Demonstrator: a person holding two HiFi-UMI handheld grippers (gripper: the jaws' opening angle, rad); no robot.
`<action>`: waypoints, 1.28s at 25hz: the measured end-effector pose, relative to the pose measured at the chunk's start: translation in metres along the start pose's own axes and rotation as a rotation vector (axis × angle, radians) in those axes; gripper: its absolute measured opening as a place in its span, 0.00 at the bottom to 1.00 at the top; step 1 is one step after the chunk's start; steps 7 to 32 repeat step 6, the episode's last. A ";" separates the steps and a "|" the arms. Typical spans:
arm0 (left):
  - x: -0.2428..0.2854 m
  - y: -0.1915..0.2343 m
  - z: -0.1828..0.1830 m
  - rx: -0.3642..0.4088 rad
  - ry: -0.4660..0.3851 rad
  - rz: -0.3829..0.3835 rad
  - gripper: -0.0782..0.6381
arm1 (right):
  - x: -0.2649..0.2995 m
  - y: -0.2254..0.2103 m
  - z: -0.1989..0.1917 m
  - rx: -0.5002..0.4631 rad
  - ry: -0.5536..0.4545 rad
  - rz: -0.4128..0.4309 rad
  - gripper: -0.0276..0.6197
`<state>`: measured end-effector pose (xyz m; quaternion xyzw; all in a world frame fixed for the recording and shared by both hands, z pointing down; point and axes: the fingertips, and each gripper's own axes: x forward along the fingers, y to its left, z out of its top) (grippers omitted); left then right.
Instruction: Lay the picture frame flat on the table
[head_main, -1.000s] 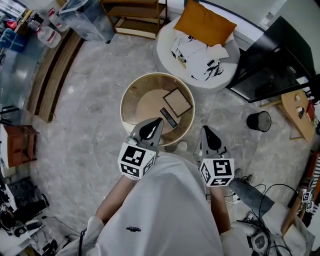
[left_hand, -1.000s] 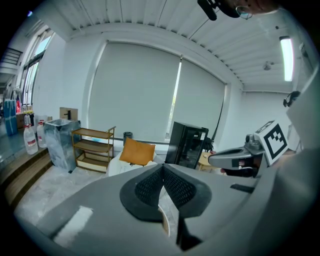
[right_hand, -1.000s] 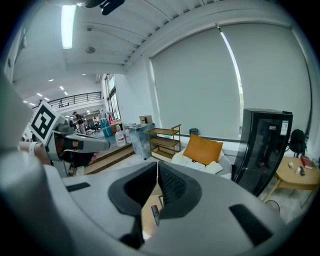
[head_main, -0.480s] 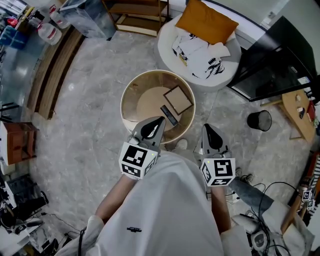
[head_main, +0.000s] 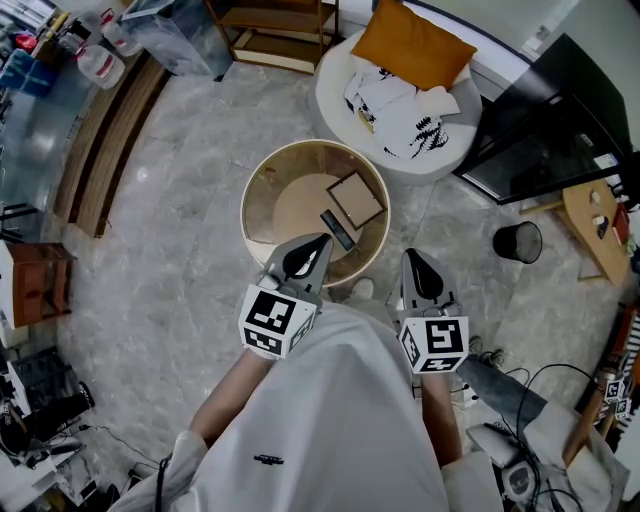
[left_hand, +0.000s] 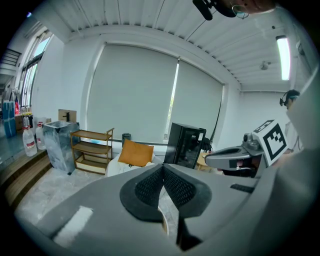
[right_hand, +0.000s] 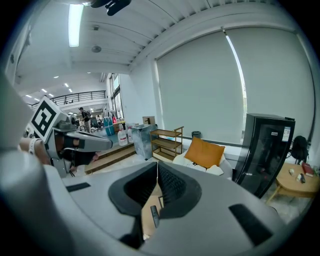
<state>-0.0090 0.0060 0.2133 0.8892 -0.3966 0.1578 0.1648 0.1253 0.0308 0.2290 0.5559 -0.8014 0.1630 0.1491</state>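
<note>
picture frame (head_main: 355, 202) lies inside the rimmed round desk (head_main: 250, 195), apparently flat already, with a dark remote-like bar (head_main: 337, 230) just beside it. left hand-held gripper (head_main: 316, 244) and right hand-held gripper (head_main: 411, 258) hover at the near rim, jaws pressed together on nothing, probably because no grasp is underway.

Left gripper (head_main: 320, 240) and right gripper (head_main: 411, 256) point forward (jaws together).

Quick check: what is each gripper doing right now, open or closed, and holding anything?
Left gripper: closed, jaws together, holding nothing.
Right gripper: closed, jaws together, holding nothing.
</note>
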 end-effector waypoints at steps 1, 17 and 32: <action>-0.001 0.000 0.000 0.000 0.000 0.000 0.12 | 0.000 0.001 0.000 -0.001 -0.001 0.001 0.05; -0.004 -0.004 0.001 0.000 -0.003 0.000 0.12 | -0.004 0.002 0.002 -0.012 -0.006 0.005 0.05; -0.004 -0.004 0.001 0.000 -0.003 0.000 0.12 | -0.004 0.002 0.002 -0.012 -0.006 0.005 0.05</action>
